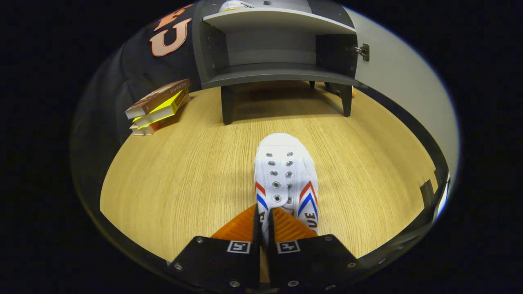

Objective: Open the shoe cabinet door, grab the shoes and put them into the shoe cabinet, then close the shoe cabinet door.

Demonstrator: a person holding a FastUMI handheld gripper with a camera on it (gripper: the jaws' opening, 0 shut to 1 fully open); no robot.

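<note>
Orange fingers (264,222) pinch the white shoe's (286,175) side wall, level.

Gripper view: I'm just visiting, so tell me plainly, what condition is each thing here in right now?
Gripper: shut on the shoe's side wall, orange fingers pinching it.
White shoe: held, toe pointing toward the cabinet.
Shoe cabinet: lower shelf bare; a white shoe lies on the shelf above.
Cabinet door: swung open to the side.
Books: stacked and closed beside the cabinet, leaning unevenly.
Wooden floor: bare boards.
</note>
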